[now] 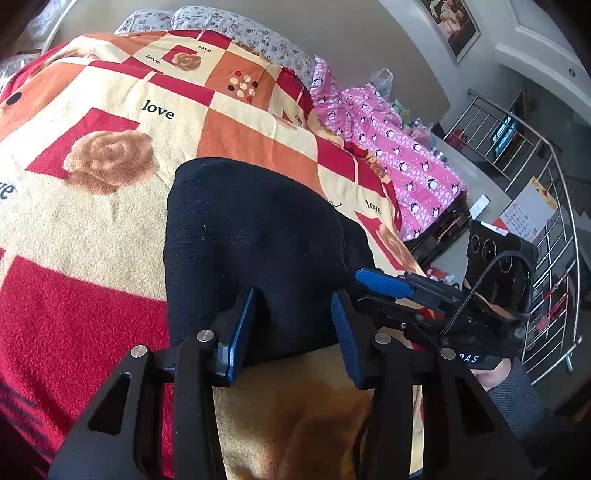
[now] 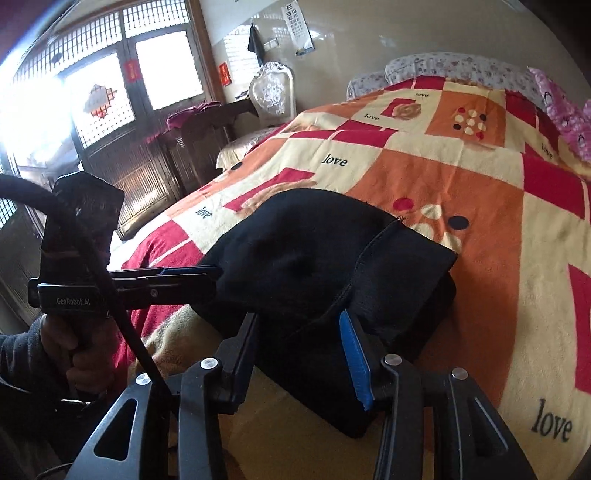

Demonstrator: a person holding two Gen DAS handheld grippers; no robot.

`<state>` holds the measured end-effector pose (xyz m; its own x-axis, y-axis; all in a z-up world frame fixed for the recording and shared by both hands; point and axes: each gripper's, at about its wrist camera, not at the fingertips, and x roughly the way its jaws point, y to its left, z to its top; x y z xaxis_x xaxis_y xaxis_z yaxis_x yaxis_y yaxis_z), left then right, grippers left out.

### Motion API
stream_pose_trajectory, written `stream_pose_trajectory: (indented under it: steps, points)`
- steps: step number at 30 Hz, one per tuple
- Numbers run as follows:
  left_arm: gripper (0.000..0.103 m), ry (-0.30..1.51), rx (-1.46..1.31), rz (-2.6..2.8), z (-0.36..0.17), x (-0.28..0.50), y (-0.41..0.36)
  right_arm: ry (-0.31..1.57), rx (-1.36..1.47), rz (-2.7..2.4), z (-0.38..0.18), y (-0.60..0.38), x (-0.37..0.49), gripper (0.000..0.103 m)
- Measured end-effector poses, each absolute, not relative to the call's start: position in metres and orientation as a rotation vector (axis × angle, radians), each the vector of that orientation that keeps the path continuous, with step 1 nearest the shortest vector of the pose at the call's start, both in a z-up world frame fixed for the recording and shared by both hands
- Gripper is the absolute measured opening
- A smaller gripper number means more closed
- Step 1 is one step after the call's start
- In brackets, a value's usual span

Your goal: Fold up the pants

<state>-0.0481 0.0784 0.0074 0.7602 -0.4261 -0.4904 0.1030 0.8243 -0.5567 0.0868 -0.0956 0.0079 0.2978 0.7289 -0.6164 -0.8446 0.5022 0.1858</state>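
Observation:
The black pants [image 1: 258,236] lie folded in a thick stack on the checked blanket [image 1: 110,221], near the bed's front edge. My left gripper [image 1: 295,306] is open, its blue-padded fingers standing over the stack's near edge with cloth between them. The right gripper's blue fingers [image 1: 384,282] reach in from the right at the stack's corner. In the right wrist view the pants [image 2: 314,258] show a seam and a folded layer on top. My right gripper [image 2: 299,328] is open over the stack's near edge. The left gripper [image 2: 166,280] touches the stack's left side.
A pink penguin-print quilt [image 1: 399,155] lies at the bed's right side. Floral pillows [image 1: 236,26] sit at the head. A metal railing [image 1: 554,221] stands to the right. A wooden dresser [image 2: 192,144] and white chair [image 2: 273,92] stand left of the bed.

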Motion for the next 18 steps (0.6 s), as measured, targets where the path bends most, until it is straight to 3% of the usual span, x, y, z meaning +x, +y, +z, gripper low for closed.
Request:
stream_pose_trajectory:
  steps: [8, 11, 12, 18]
  points:
    - [0.042, 0.635, -0.514, -0.291, 0.008, -0.05, 0.076, 0.58, -0.161, 0.981, 0.033, -0.111, 0.066, 0.043]
    - [0.042, 0.637, -0.511, -0.289, 0.008, -0.05, 0.075, 0.716, -0.21, 0.959, 0.009, -0.103, 0.076, 0.045]
    - [0.042, 0.639, -0.505, -0.288, 0.009, -0.051, 0.075, 0.655, -0.193, 0.967, 0.01, -0.107, 0.072, 0.046]
    - [0.043, 0.599, -0.487, -0.234, 0.031, -0.061, 0.087, 0.7, 0.028, 0.96, 0.027, -0.132, 0.082, 0.046]
